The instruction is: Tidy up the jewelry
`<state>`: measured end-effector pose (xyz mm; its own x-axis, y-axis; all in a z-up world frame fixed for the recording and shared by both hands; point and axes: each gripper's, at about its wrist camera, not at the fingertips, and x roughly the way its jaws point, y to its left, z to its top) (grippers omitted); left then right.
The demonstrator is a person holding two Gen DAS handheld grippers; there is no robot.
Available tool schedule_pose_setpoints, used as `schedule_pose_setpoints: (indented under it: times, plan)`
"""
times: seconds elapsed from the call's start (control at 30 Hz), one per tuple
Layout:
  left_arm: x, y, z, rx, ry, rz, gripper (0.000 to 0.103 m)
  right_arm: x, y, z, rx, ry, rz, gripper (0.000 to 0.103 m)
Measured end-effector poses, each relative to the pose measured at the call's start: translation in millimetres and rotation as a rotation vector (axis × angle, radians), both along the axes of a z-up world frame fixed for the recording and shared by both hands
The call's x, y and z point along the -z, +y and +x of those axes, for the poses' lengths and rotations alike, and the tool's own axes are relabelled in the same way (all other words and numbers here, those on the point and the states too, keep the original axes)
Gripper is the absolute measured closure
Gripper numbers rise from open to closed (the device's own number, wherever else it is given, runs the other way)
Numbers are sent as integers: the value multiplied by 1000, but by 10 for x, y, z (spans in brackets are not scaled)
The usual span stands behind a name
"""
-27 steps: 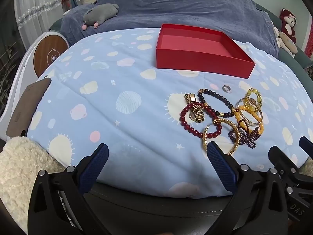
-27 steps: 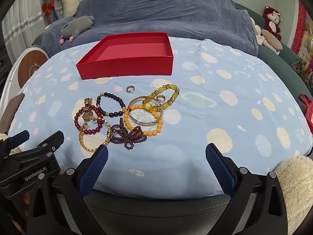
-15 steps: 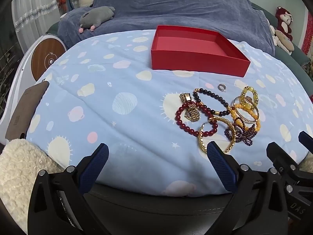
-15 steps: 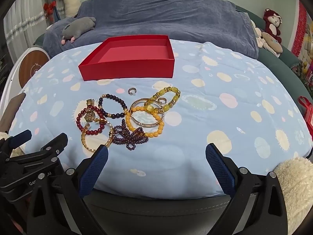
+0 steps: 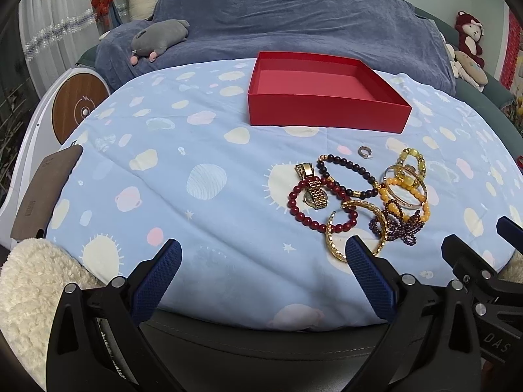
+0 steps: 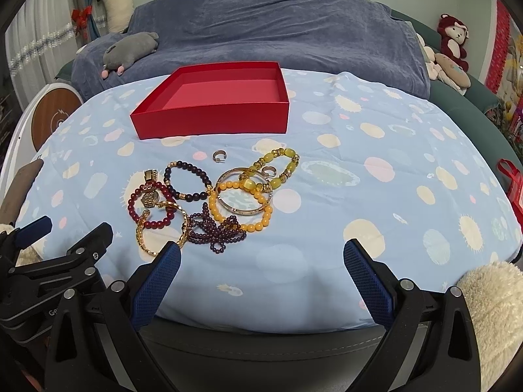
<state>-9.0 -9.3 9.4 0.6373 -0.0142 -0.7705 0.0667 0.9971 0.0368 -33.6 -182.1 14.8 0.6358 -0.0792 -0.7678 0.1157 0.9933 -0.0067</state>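
An empty red box [image 5: 327, 98] [image 6: 215, 101] stands on the blue patterned cloth. In front of it lies a pile of jewelry: a red bead bracelet [image 5: 320, 205] [image 6: 150, 209], a gold watch [image 5: 312, 189] [image 6: 149, 192], a dark bead bracelet [image 5: 349, 176] [image 6: 189, 179], a gold bangle [image 5: 356, 228] [image 6: 160, 225], a purple bead strand [image 5: 398, 225] [image 6: 215, 232], an orange bead bracelet [image 6: 242, 205], a yellow-green bracelet [image 6: 271, 170] and a small silver ring [image 5: 362, 152] [image 6: 218, 156]. My left gripper [image 5: 263, 263] and right gripper [image 6: 261, 263] are open and empty at the cloth's near edge.
A grey plush toy [image 5: 160, 37] lies on the dark blue blanket behind the box. Stuffed animals [image 6: 452, 39] sit at the far right. A round wooden-faced device [image 5: 80, 111] stands at the left. White fleece [image 5: 29, 287] lies at the near corners. A red item [image 6: 513, 183] is at the right edge.
Both grippers have drawn slightly back and shifted, so the box and jewelry sit a little differently in view. Nothing was taken hold of; the jaws stayed open.
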Motion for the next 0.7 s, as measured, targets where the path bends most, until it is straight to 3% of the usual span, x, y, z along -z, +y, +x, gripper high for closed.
schedule_pose_setpoints:
  times: [0.7]
  plan:
    - [-7, 16, -10, -7, -32, 0, 7, -14, 6, -3, -2, -5, -5, 7]
